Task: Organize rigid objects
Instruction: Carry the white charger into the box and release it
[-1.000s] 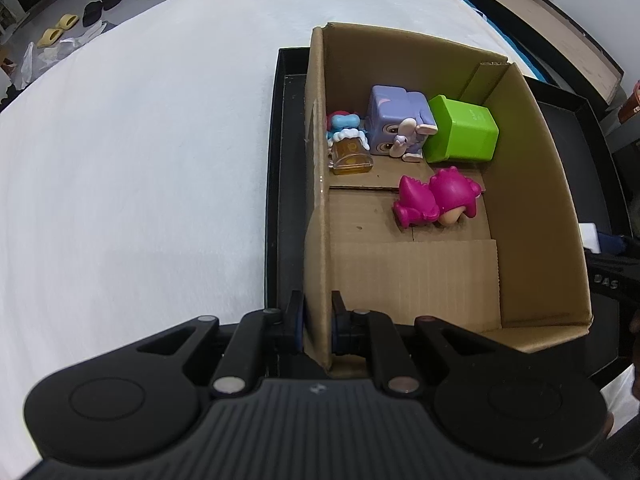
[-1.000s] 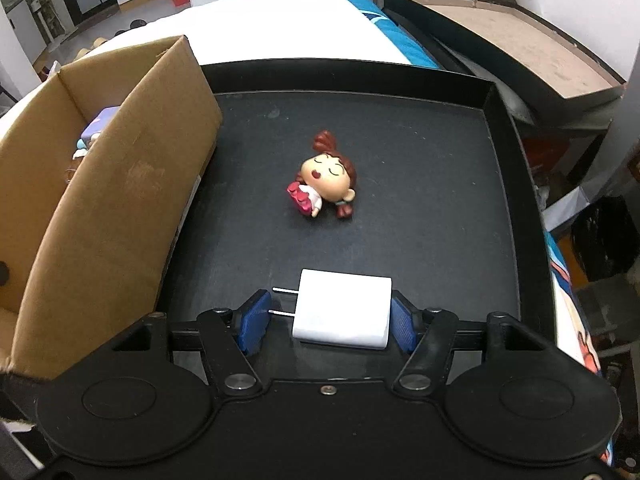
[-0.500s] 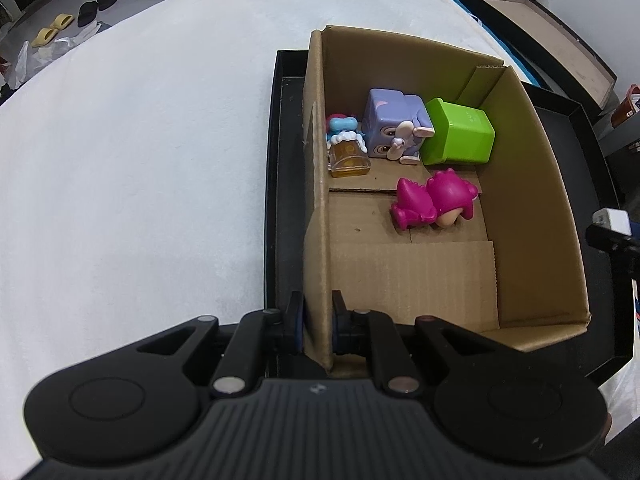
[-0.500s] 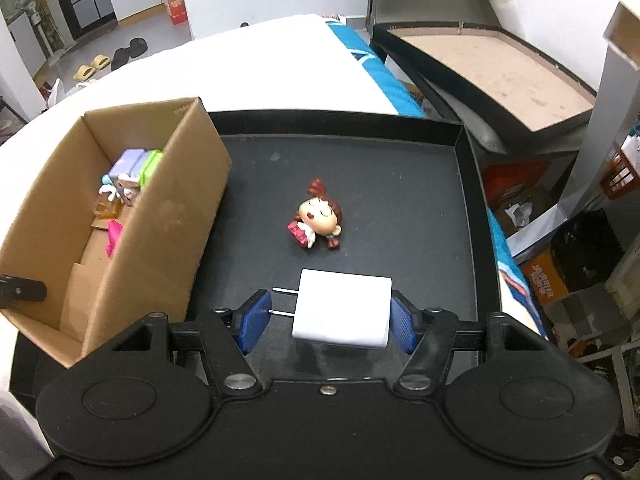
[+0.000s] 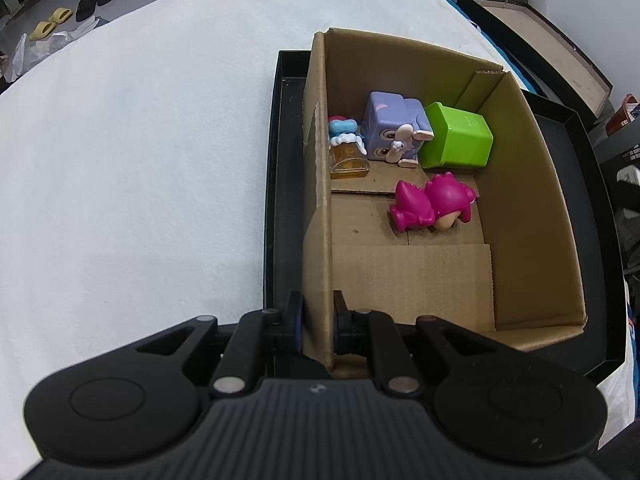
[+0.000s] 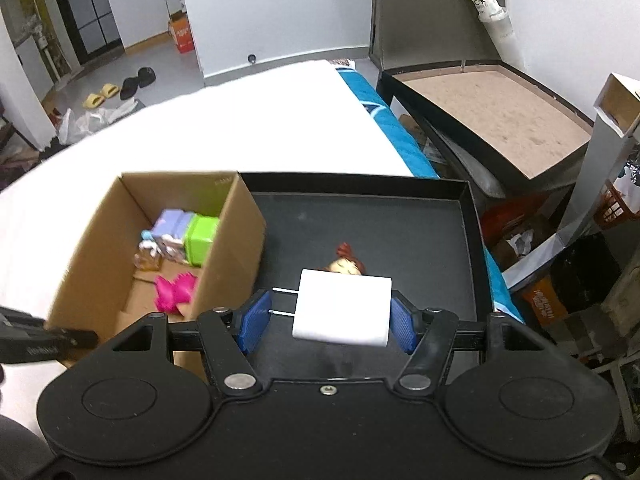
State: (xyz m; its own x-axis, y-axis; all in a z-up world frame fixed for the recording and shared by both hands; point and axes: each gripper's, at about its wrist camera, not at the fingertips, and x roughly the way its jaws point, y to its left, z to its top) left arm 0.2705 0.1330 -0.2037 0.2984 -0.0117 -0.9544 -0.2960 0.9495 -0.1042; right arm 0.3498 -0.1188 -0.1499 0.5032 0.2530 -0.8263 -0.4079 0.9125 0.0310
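My left claw point(image 5: 318, 316) pinches the cardboard box point(image 5: 524, 216) wall, right claw point(image 6: 325, 316) grips the white charger point(image 6: 343, 307) above the black tray point(image 6: 472, 240), red-haired doll point(image 6: 347, 262) lying behind it.

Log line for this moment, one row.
left claw: shut on cardboard box wall | right claw: shut on white charger, above tray | doll: on tray

Cluttered home room, white bed point(image 6: 240, 120), slippers point(image 6: 100, 100) on floor, cabinets point(image 6: 136, 8), stacked boxes point(image 6: 540, 304)
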